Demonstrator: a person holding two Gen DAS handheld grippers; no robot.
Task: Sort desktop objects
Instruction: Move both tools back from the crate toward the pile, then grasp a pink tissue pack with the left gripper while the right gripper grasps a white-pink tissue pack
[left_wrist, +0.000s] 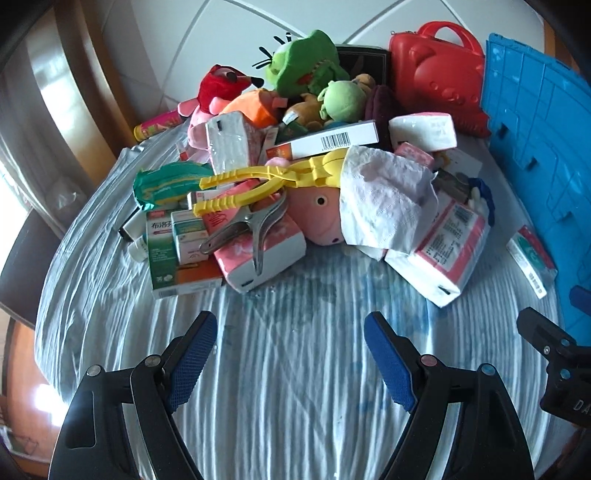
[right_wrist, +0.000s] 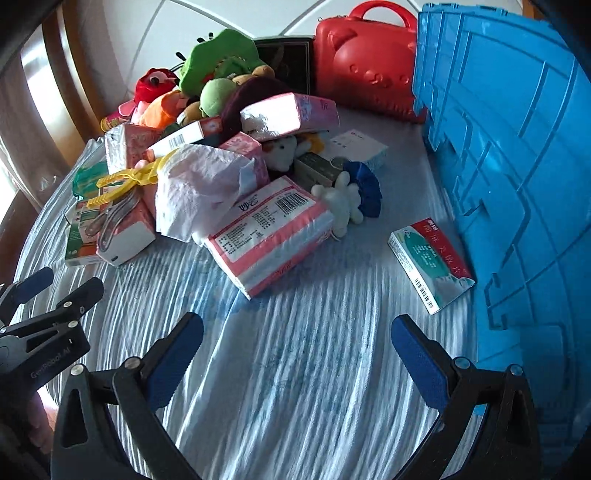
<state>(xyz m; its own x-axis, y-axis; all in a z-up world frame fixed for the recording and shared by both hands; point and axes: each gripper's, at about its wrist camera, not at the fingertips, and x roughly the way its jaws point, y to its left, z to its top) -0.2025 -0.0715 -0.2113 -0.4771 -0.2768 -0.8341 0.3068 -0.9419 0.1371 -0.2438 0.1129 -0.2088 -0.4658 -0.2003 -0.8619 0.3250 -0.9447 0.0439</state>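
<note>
A heap of mixed objects lies on the striped cloth (left_wrist: 295, 369): plush toys with a green one (left_wrist: 303, 62) on top, a pink pig plush (left_wrist: 317, 214), yellow plastic tongs (left_wrist: 258, 177), metal tongs (left_wrist: 251, 229), medicine boxes (left_wrist: 166, 251), tissue packs (left_wrist: 443, 254) and a loose tissue (left_wrist: 384, 195). My left gripper (left_wrist: 290, 319) hovers open over bare cloth in front of the heap. My right gripper (right_wrist: 297, 321) is open too, short of a pink tissue pack (right_wrist: 269, 232). A single medicine box (right_wrist: 430, 258) lies to its right. Nothing is between either pair of fingers.
A blue plastic crate (right_wrist: 517, 166) stands along the right side. A red carry case (right_wrist: 365, 62) sits at the back beside it. A white-and-blue plush (right_wrist: 351, 199) lies at the heap's right edge. A wooden frame borders the table on the left.
</note>
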